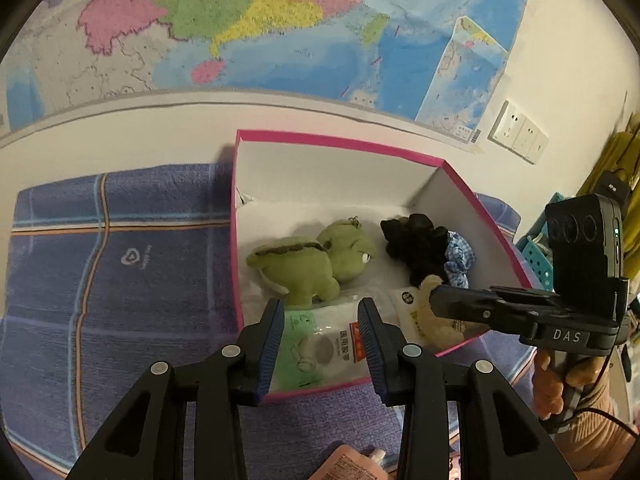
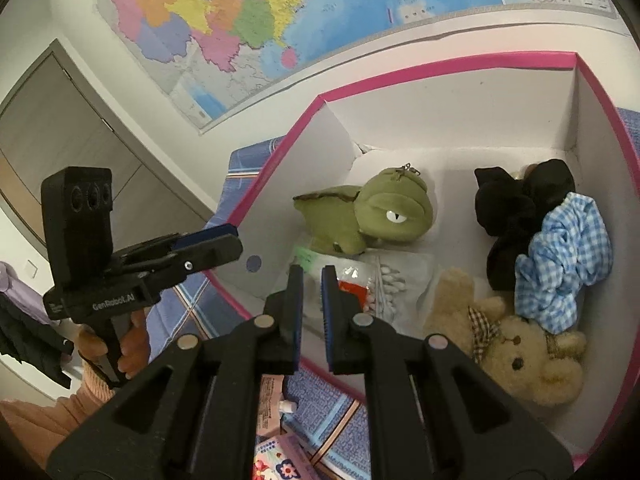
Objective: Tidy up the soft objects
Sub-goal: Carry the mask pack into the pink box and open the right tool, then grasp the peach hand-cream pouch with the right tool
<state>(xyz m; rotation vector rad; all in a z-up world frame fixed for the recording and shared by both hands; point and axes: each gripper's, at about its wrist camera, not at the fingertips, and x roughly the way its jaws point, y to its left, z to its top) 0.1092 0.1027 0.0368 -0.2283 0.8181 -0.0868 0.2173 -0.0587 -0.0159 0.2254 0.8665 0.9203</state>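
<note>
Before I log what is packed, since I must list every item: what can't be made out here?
- Pink pouch: cut off by the bottom edge, left wrist view.
- Teddy bear: mostly hidden by the right tool, left wrist view.
- Floral packet: cut off and hidden by tool arms, right wrist view.

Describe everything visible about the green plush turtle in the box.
The green plush turtle is a soft, fuzzy olive toy with a darker brown-edged shell, a big round head, a half-lidded white eye and a small metal keychain clasp on top. It lies on its side on the white floor of the pink-rimmed box, head towards the black scrunchie without touching it. Its underside rests against a clear plastic packet.
</note>
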